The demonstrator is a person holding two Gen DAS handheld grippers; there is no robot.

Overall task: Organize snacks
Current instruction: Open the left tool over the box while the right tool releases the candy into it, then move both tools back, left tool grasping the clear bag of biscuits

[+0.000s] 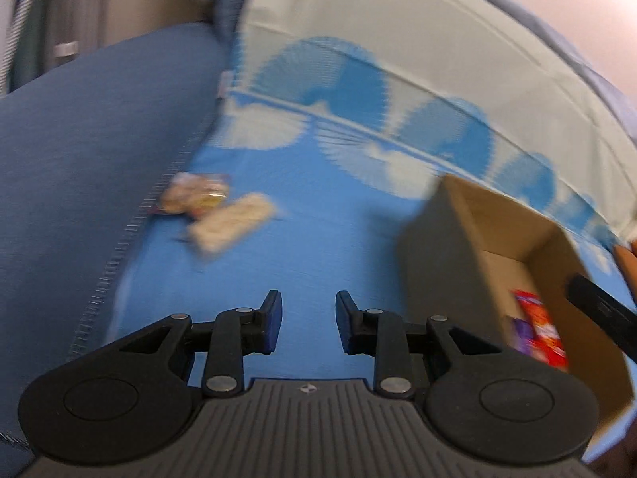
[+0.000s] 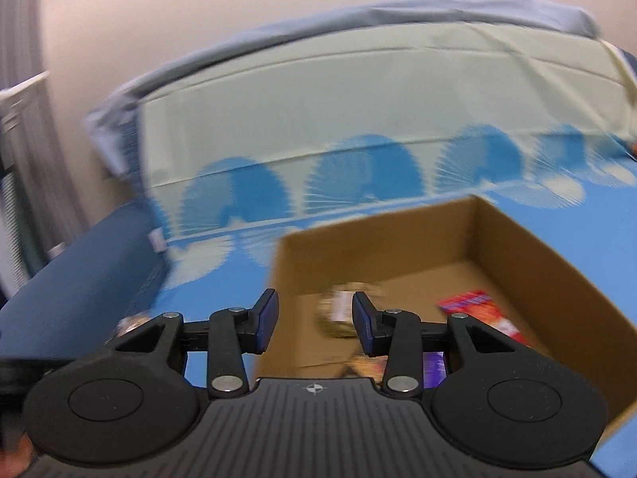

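In the left wrist view my left gripper [image 1: 308,298] is open and empty above a blue bed sheet [image 1: 318,239]. Two blurred snack packets lie ahead to its left, a pinkish one [image 1: 195,195] and a pale one [image 1: 233,221]. An open cardboard box [image 1: 434,247] stands to the right with a red packet [image 1: 537,326] inside. In the right wrist view my right gripper [image 2: 315,294] is open over the box's near left corner [image 2: 278,279]. A blurred pale packet [image 2: 336,314] shows inside the box just past the right finger, untouched by the pads. A red packet [image 2: 477,306] and a purple one [image 2: 434,362] lie in the box.
A dark blue cushion [image 1: 79,159] borders the sheet on the left. A pale green folded cover [image 1: 398,40] rises behind it against a wall. A black part of the other gripper [image 1: 601,310] reaches over the box's right side. Another packet [image 2: 131,322] peeks out behind the right gripper's left linkage.
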